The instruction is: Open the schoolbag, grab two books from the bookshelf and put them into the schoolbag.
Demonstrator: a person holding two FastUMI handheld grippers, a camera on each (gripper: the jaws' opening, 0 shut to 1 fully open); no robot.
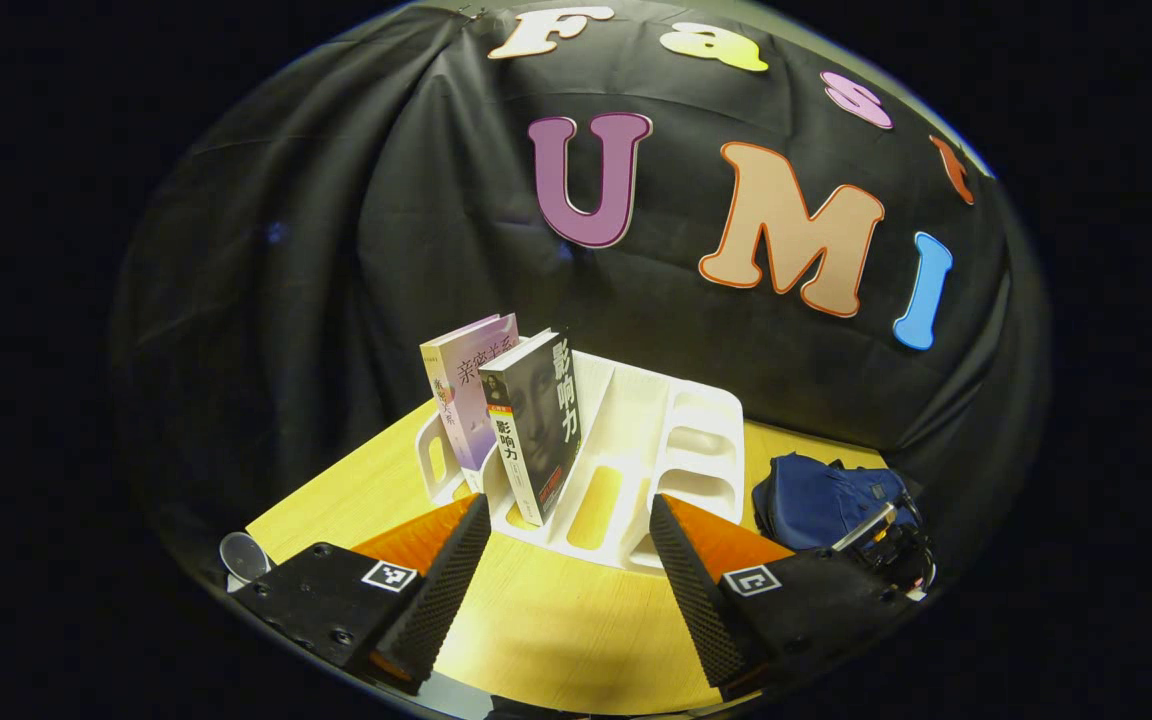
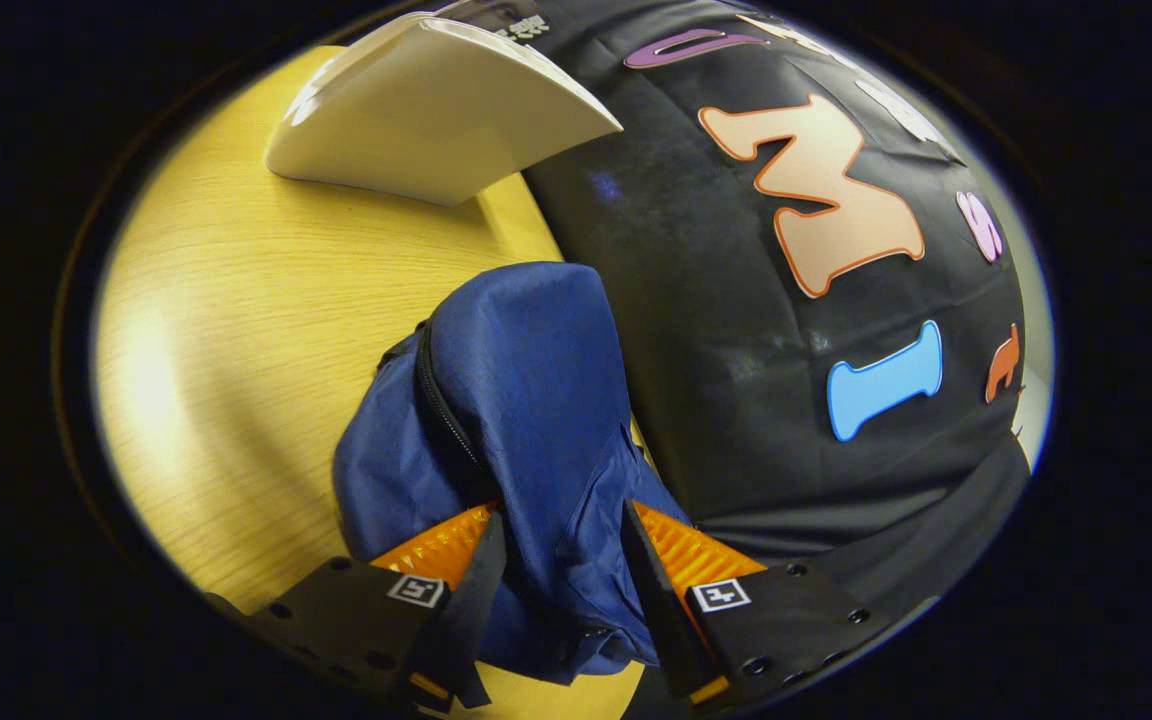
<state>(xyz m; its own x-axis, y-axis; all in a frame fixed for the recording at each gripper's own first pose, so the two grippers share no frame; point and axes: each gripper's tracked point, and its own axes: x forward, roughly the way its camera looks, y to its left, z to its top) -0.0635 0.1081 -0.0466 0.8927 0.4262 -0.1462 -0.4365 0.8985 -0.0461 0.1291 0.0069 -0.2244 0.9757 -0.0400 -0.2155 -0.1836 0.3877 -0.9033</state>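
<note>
In the left gripper view, the left gripper [image 1: 570, 530] hangs just above the bench [image 1: 556, 630] with its fingers spread wide and nothing between them. Just past its fingertips stands the white bookshelf [image 1: 636, 450], a slotted rack resting on the wood. Two books stand upright in its left-hand slots: a black book [image 1: 534, 425] nearer the middle and a pale pink book [image 1: 464, 385] just beside it on the outer side, the two leaning slightly the same way. The slots to the right of them hold nothing. Farther to the right, on the bench and apart from the rack, lies the blue schoolbag [image 1: 816, 500], with the other gripper at its near edge. In the right gripper view, the right gripper [image 2: 561, 540] has its fingers on either side of a fold of the schoolbag [image 2: 526, 400]; the cloth fills the gap and bunches between them, and both appear to press on it, so it is clamped on the bag. The zipper [image 2: 441, 400] runs along the bag's left side, and the bag slumps on the bench [image 2: 236, 300]. Beyond it, at the far end of the wood, sits the bookshelf [image 2: 436, 110], against the black cloth wall.
</note>
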